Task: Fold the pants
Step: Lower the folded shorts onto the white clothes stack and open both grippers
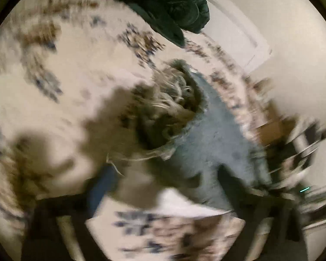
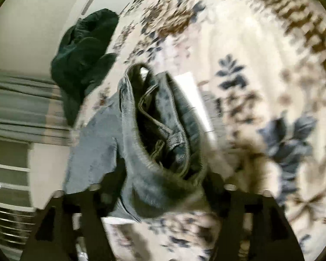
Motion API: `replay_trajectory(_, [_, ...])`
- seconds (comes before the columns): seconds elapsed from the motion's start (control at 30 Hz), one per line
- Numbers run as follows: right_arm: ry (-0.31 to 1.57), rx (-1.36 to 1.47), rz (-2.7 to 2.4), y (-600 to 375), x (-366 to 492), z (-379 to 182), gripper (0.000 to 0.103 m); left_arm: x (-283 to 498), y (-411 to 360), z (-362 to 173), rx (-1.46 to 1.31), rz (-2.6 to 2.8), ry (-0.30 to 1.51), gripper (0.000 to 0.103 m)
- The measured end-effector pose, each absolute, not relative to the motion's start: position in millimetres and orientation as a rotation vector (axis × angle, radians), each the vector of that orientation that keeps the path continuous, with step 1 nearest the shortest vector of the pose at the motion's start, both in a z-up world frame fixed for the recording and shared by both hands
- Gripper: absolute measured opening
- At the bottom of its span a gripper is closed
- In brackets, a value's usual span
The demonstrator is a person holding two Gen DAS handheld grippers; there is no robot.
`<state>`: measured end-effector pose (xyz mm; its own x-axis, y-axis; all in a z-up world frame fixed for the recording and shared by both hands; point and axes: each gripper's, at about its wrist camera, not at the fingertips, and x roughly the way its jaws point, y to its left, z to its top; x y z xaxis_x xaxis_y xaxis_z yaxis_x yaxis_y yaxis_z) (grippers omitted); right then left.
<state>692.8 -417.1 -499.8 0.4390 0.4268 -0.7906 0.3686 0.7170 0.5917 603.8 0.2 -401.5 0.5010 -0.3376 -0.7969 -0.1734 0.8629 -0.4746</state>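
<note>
Pants [image 2: 154,143] bunched in the right gripper [image 2: 160,198], both views smeared by motion

Light blue denim hangs from the right jaws, clenched on a thick fold of waistband, above a cream floral bedspread [image 2: 260,50]. In the left view the left gripper [image 1: 163,213] points down at the frayed leg opening and the pants [image 1: 217,134]; whether its jaws grip cloth I cannot tell. A dark green garment [image 1: 173,6] lies near the far edge, pale wall [image 1: 282,21] behind
</note>
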Motion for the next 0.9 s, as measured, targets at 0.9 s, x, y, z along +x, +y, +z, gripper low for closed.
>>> replay_trajectory(0.9, [0.861, 0.096, -0.197, -299.6, 414.9, -142.9, 0.103, 401.5, -63.7, -116.8, -0.001, -0.024, 0.836, 0.102])
